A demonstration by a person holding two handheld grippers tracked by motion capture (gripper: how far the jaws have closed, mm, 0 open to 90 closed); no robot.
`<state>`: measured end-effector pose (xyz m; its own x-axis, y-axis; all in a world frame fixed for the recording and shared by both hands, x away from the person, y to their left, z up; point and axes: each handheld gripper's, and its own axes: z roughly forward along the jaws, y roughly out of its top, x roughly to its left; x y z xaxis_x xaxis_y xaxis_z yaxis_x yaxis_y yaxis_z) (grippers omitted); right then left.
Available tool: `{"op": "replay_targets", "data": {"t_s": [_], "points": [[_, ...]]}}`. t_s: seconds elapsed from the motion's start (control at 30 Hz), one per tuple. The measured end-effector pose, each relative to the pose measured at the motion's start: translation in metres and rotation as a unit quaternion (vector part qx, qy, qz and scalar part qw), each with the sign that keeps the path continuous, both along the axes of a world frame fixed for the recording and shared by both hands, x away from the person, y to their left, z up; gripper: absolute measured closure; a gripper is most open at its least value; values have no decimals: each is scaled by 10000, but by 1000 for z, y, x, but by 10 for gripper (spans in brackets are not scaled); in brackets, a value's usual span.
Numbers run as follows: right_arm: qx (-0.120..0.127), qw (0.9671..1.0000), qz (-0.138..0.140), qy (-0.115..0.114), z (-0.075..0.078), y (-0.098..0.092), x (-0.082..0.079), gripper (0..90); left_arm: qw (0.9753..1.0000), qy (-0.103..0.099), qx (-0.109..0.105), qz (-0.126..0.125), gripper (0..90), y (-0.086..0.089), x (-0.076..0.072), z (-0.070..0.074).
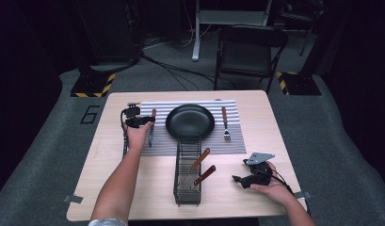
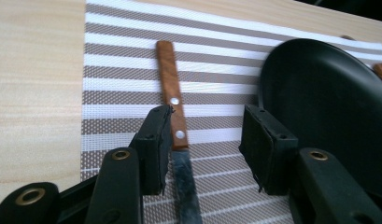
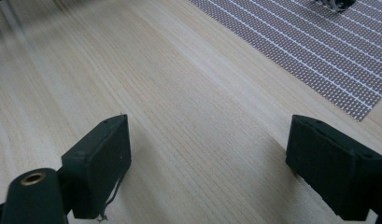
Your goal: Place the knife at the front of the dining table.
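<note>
The work in hand looked like setting a place at the bench [image 1: 133, 197]: cutlery was being moved from a wire rack [image 1: 187, 169] onto a striped placemat [image 1: 195, 143] around a black plate [image 1: 190, 121]. The left gripper [image 2: 205, 135] hovered low over the knife [image 2: 174, 119], which lay flat on the placemat just left of the plate, its wooden handle pointing away from the person and its blade toward them. The fingers [image 2: 153, 149] stood wide apart; one sat right beside the handle near the rivets, the other was clear of it toward the plate, and nothing was clamped between them. By my reading this was the moment of setting the knife down, with the grip open around it.

A fork [image 1: 225, 123] lay on the placemat to the right of the plate. Two more wooden-handled pieces [image 1: 202, 167] leaned in the rack, so the setting seemed only part done.

The right gripper [image 3: 212, 158] rested near the bench's right front edge, its fingers spread wide over bare wood and holding nothing.

The next move probably called for lifting the left gripper straight up so neither finger nudged the knife askew, then reaching to the rack for another piece, closing on its handle rather than the wires.
</note>
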<state>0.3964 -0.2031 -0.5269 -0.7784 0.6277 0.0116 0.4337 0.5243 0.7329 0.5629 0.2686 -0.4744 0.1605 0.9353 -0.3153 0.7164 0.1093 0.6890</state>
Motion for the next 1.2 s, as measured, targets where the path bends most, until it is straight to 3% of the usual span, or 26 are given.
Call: {"op": "replay_targets", "data": {"t_s": [0.3,0.5,0.7,0.93,1.2], "points": [[8,10000,-8,4,0,0,0,132,9980,-191,-52,-595,506,-5,-22,21],[8,10000,-6,1,0,0,0,132,9959,-369,-9,-832,489,-8,-36,31],[-4,10000,5,-3,0,0,0,132,9930,-500,211,-1053,476,-10,-53,40],[-6,10000,0,-8,0,0,0,132,9863,-679,601,-1381,471,-7,-75,50],[-37,10000,6,-21,0,0,0,132,9826,-840,734,-1488,471,0,-102,49]]}}
